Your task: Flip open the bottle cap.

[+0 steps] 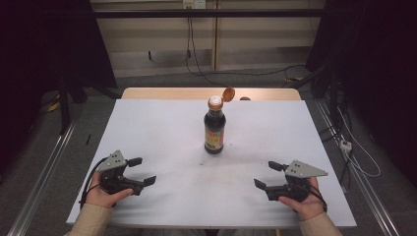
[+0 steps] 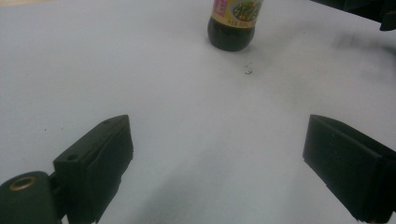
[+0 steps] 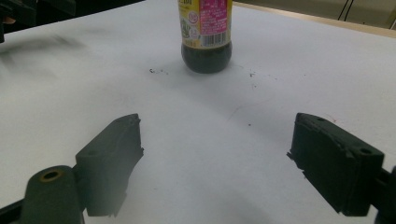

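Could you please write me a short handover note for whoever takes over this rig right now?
Left gripper: open, holding nothing, resting low at the near left of the table.
Right gripper: open, holding nothing, at the near right.
Bottle: dark sauce bottle standing upright mid-table, between and beyond both grippers, untouched. Its orange flip cap is hinged open, spout exposed.
Done: nothing in hand; the cap is already up.
Left: probably reach in, steady the bottle with one gripper and work the cap with the other. Take care not to tip it while it is open.
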